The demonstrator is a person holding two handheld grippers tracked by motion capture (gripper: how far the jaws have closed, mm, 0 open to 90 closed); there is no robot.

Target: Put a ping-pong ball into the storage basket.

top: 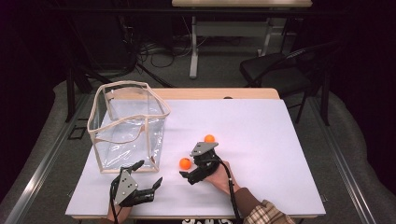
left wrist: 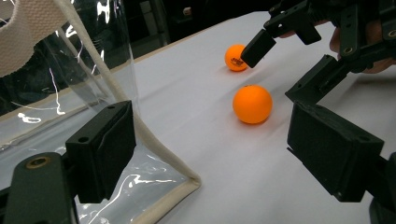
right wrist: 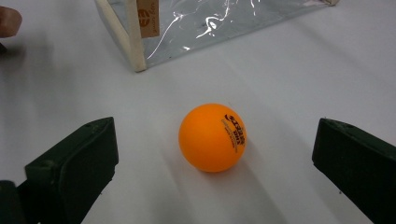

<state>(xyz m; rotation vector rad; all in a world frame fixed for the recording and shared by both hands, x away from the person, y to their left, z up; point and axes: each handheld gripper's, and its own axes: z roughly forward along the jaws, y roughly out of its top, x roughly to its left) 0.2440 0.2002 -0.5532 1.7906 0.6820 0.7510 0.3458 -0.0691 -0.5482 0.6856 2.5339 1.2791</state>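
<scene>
Two orange balls lie on the white table top point(top: 261, 154). My right gripper point(top: 190, 167) hovers open around the nearer ball point(top: 185, 163), which sits between its spread jaws point(right wrist: 212, 137) without touching them. The second ball point(top: 209, 138) rests just behind that gripper and also appears in the left gripper view point(left wrist: 236, 57). A clear plastic bag with beige trim point(top: 126, 126) stands open at the left. My left gripper point(top: 148, 173) is open and empty at the bag's near corner point(left wrist: 189, 184), one jaw against the clear wall. The right gripper point(left wrist: 289, 65) is visible from there beside the nearer ball point(left wrist: 252, 103).
The bag's bottom corner with a small tag point(right wrist: 147, 18) lies a short way beyond the nearer ball. A fingertip point(right wrist: 8, 21) shows at the far left. Past the table stand a black chair point(top: 280, 70) and another table point(top: 240, 3), with cables on the floor.
</scene>
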